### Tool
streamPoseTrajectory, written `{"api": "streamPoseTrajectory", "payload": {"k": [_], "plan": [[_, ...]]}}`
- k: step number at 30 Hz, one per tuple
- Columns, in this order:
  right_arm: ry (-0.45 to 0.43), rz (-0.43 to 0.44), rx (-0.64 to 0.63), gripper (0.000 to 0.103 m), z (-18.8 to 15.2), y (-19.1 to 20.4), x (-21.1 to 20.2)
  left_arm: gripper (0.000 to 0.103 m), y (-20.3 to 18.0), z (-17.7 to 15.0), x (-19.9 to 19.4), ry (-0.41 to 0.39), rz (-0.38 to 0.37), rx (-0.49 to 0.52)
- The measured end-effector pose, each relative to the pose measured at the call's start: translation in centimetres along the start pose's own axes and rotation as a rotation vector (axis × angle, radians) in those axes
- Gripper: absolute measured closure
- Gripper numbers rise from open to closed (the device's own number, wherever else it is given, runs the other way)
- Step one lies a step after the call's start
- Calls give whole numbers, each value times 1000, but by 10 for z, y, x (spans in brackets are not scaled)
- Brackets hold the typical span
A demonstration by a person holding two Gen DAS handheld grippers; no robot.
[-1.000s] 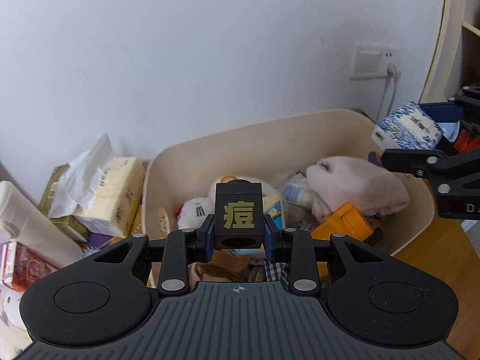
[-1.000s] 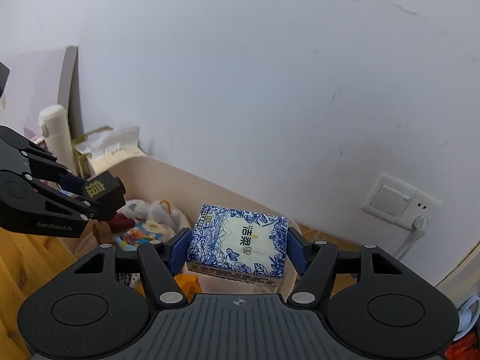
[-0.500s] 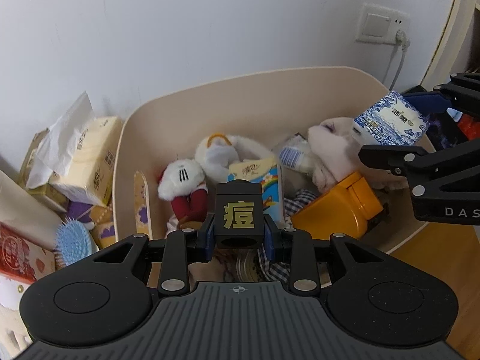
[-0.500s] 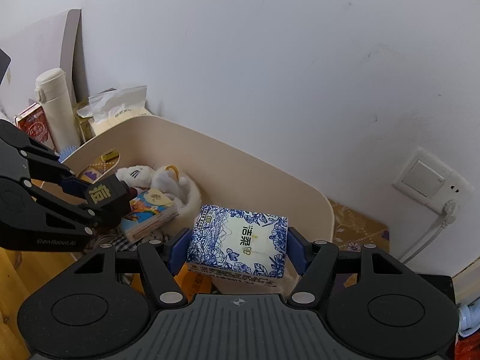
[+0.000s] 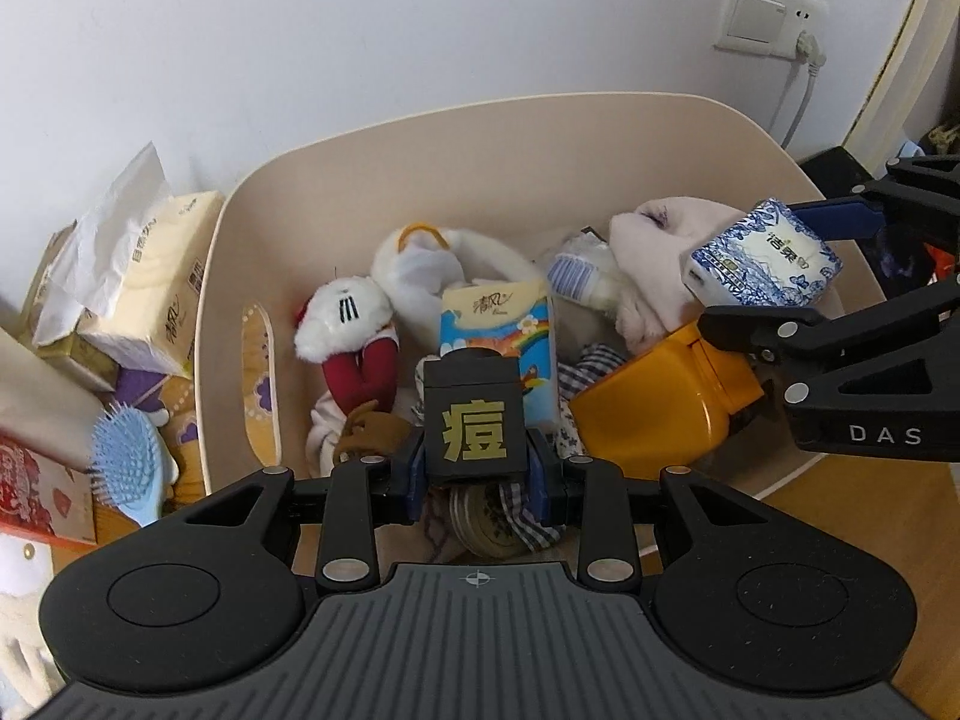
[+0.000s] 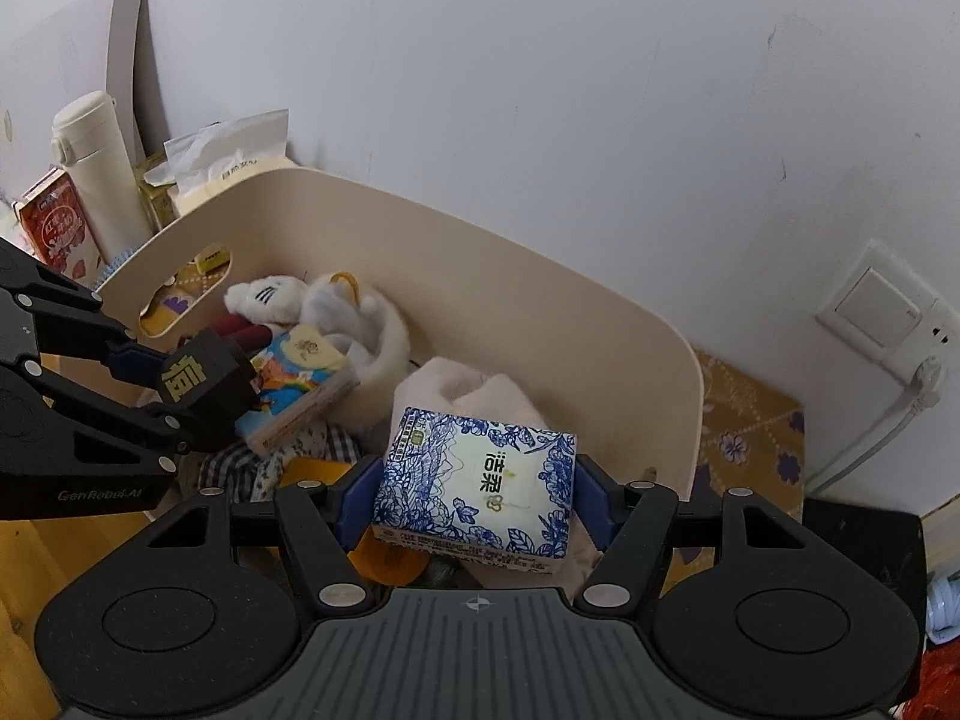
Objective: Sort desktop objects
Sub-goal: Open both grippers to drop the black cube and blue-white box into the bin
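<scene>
Both hands carry loads above the beige storage bin (image 5: 288, 228), which stands against the white wall and already holds a heap of things. The left gripper (image 5: 474, 468) has its fingers clamped on a small black cube with a gold character (image 5: 473, 423), held over the near middle of the bin, just above a round tin (image 5: 480, 525) and checked cloth (image 5: 591, 369). The right gripper (image 6: 474, 501) has its fingers clamped on the short ends of a blue-and-white tissue pack (image 6: 477, 489), hanging over the right part of the bin above a pink towel (image 6: 474, 387) and an orange bottle (image 5: 651, 405).

The risks, as I judge them, come from crowding. The two grippers sit near each other over one bin, so lowering both together could knock them together. The tissue pack is soft; a hard squeeze would crumple it, and a slack one could let it slide out. The cube, released onto the uneven heap of the plush toy (image 5: 348, 324) and the rainbow tissue pack (image 5: 498, 330), may roll into a gap. The right load also hangs close to the bin's right rim, so an early release could send it over the edge onto the worktop (image 5: 864, 516).
</scene>
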State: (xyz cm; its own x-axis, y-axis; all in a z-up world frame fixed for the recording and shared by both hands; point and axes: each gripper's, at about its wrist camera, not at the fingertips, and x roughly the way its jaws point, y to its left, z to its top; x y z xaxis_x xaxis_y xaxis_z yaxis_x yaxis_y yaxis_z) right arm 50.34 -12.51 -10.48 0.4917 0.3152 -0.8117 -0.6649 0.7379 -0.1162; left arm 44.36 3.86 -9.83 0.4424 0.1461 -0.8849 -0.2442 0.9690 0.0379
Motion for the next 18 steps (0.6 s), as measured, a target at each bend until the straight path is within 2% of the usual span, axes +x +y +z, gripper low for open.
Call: {"api": "streamPoseTrajectory", "payload": {"k": [3,4,6,8,13,16,18], "plan": [[5,-6,1,36,1,0,0,68,1,-1,-1,-3,-1,-26],[8,-12,4,32,1,-1,0,63,1,-1,-2,-4,-3,-30],[13,-10,17,32,0,-2,-1,54,-1,-1,-5,-8,-4,-35],[15,-3,34,29,-2,-4,-3,35,-2,-1,-7,-12,15,-35],[1,-4,71,23,-6,-9,-10,27,-2,-1,-12,-13,33,-53],[-10,-12,93,12,-8,-11,-18,26,-2,-2,-16,-14,41,-65],[-23,-9,109,9,-9,-12,-23,25,-2,-3,-20,-20,45,-75]]}}
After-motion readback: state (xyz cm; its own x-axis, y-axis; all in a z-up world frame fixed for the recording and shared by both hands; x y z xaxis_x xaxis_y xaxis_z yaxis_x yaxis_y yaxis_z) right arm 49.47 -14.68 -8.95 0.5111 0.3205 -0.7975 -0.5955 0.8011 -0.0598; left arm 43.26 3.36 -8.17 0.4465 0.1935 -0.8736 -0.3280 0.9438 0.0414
